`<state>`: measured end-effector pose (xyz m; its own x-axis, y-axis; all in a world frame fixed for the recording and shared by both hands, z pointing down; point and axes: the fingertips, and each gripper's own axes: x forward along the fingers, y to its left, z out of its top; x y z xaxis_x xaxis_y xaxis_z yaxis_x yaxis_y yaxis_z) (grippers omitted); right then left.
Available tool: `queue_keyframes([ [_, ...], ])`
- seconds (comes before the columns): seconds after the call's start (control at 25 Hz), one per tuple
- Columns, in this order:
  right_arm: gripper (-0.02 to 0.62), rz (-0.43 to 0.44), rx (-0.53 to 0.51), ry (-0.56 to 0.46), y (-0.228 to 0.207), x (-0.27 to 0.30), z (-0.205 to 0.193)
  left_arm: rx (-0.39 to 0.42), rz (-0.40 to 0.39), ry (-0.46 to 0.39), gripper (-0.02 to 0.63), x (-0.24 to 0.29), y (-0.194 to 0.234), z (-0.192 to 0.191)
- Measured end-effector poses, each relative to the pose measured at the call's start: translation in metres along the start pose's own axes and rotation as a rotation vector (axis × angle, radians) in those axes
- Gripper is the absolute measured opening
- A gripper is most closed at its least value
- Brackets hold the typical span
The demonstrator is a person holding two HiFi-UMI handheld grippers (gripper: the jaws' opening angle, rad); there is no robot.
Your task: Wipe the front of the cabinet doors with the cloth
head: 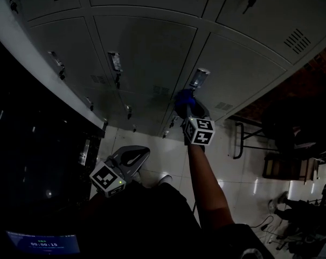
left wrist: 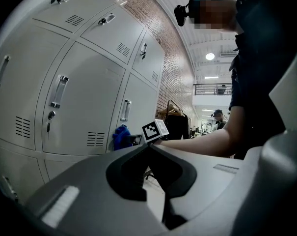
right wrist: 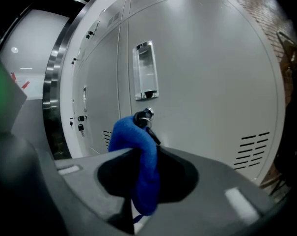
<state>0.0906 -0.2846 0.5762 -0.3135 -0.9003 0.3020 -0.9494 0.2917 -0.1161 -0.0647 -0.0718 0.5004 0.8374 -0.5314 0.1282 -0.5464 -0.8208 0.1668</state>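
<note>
The right tool (right wrist: 147, 154) has its two jaws pressed together on the blue cloth (right wrist: 133, 141) and pinches it near the middle. One bunch of the cloth stands up above the jaw tips, and the other end hangs down in the dark opening between the jaws. The upper bunch is in front of a grey cabinet door (right wrist: 207, 77), just under the upright handle (right wrist: 145, 70) and right at the key lock (right wrist: 145, 115). The cloth covers half of this lock. Whether it really presses on the metal, I cannot tell.

In the head view the right tool (head: 186, 110) is at the end of a stretched bare arm (head: 208, 188), and the cloth (head: 182, 100) is a small blue spot beside the door handle (head: 199, 77). This view is very dark, so the lock cannot be made out there.

The left tool (left wrist: 149, 148) has its jaws together at the tips, with nothing between them. It is held low over the pale floor (head: 168, 161), well apart from the doors. The upper doors are cut off by the picture edge.
</note>
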Motion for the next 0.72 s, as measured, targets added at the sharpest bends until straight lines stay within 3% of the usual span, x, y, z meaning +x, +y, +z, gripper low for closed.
queue_keyframes([
  [0.72,0.067,-0.182,0.007,-0.020,-0.118,-0.046,-0.008,0.019,-0.122,0.010,0.000,0.056,-0.017,0.006],
])
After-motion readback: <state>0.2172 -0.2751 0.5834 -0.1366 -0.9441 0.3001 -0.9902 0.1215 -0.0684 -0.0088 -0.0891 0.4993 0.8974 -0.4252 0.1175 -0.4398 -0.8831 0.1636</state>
